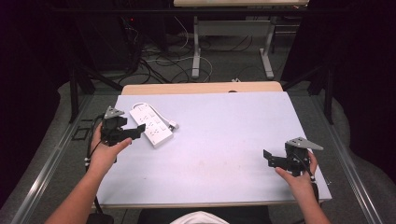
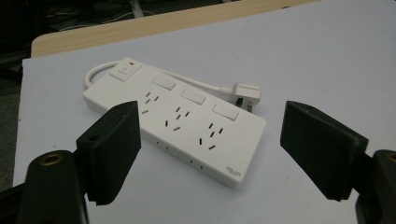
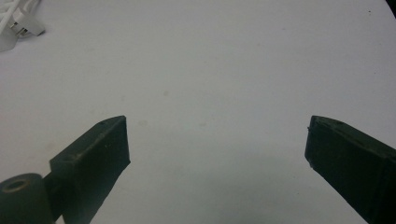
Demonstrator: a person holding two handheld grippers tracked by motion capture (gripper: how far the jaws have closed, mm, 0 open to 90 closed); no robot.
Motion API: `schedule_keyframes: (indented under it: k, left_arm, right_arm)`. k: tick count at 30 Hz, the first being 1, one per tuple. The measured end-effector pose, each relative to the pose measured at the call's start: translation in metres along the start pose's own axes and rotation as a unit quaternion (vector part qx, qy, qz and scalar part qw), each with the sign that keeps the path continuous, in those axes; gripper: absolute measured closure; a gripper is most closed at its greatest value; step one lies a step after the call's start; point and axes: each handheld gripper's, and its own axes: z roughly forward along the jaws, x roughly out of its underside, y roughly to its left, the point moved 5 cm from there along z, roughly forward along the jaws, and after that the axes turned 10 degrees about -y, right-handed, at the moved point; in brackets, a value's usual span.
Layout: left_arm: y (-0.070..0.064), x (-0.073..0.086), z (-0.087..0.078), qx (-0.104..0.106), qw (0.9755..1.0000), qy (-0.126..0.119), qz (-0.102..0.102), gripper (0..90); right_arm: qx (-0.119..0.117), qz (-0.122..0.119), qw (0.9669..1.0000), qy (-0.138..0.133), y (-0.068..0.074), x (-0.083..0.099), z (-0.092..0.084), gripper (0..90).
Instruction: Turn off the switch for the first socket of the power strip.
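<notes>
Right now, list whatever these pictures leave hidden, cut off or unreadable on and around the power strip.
- Power strip, high view: the left gripper covers part of its near edge.
- Small grey print on the strip's corner, left gripper view: too small to read.
- Plug, right gripper view: cut off by the top left edge.
- Cable, left gripper view: its loop passes behind the strip's body.
- Switch state: cannot be told.

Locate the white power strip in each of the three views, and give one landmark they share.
High view: the power strip lies diagonally on the left part of the table, just beyond the left gripper.
Left gripper view: it sits centre frame, between and beyond the open jaws.
Right gripper view: just a white edge at the top left corner, beside its plug.
Shared landmark: the pale table surface.
</notes>
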Motion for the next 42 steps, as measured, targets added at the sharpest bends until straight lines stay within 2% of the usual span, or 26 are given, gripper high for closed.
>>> schedule_keyframes:
  k: [16, 18, 23, 27, 28, 30, 32, 33, 42]
  left_arm:
    - [-0.002, -0.017, 0.013, -0.004, 0.9998, 0.015, 0.010, 22.4]
    - [-0.003, -0.020, 0.017, -0.005, 0.9999, 0.015, 0.001, 22.7]
    - [-0.004, -0.024, 0.023, -0.010, 0.9999, 0.012, 0.001, 23.5]
    - [-0.003, -0.027, 0.028, -0.015, 0.9997, 0.012, -0.014, 26.6]
    - [-0.002, -0.028, 0.029, -0.018, 0.9996, 0.017, -0.010, 26.6]
    - [-0.001, -0.029, 0.032, -0.022, 0.9995, 0.013, -0.019, 28.3]
    - [0.001, -0.030, 0.035, -0.025, 0.9993, 0.020, -0.020, 28.9]
    - [0.002, -0.031, 0.037, -0.026, 0.9993, 0.015, -0.024, 29.0]
    - [0.007, -0.033, 0.045, -0.030, 0.9988, 0.019, -0.034, 33.9]
  right_arm:
    - [0.001, 0.005, 1.0000, 0.005, 0.001, 0.001, 0.001, 5.6]
    - [0.000, 0.002, 1.0000, 0.006, 0.000, 0.002, 0.001, 5.6]
    - [0.002, 0.003, 1.0000, 0.004, 0.000, 0.002, 0.001, 5.7]
    - [0.001, 0.003, 1.0000, 0.004, 0.000, 0.002, 0.002, 5.6]
    - [0.001, 0.003, 1.0000, 0.004, 0.000, 0.002, 0.002, 5.6]
    - [0.000, 0.003, 1.0000, 0.005, 0.000, 0.003, 0.002, 5.7]
    - [-0.002, 0.004, 1.0000, 0.008, -0.001, 0.003, 0.002, 5.6]
    - [0.001, 0.005, 1.0000, 0.005, -0.001, 0.003, 0.002, 5.7]
    - [0.000, 0.006, 1.0000, 0.007, -0.001, 0.003, 0.002, 5.7]
